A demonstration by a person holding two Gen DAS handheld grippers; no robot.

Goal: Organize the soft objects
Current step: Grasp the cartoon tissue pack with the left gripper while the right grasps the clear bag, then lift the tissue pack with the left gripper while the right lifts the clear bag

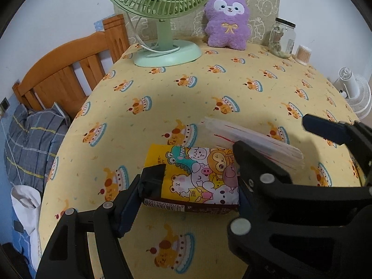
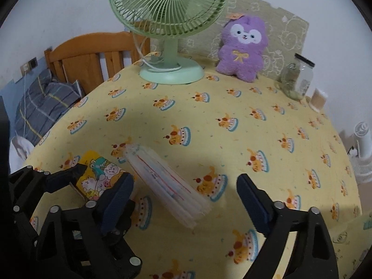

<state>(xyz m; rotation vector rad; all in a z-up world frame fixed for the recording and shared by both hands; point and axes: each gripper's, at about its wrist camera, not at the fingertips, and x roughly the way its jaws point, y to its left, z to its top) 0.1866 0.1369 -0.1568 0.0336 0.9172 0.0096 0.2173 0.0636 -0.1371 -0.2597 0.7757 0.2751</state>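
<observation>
The left hand-held gripper (image 1: 197,176) is clenched on a cartoon tissue pack (image 1: 197,176) lying on the yellow-clothed counter (image 1: 162,97), near its front. Just beside the pack lies a clear plastic packet (image 2: 167,181), between the spread fingers of the released right hand-held gripper (image 2: 186,193). Well behind stand a green fan (image 2: 172,69), a purple plush (image 2: 241,48), a glass jar (image 2: 300,79) and a cotton swab tub (image 1: 303,54).

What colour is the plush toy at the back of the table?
The plush toy is purple, with a white face and a yellow bow; the left wrist view shows it best.
</observation>
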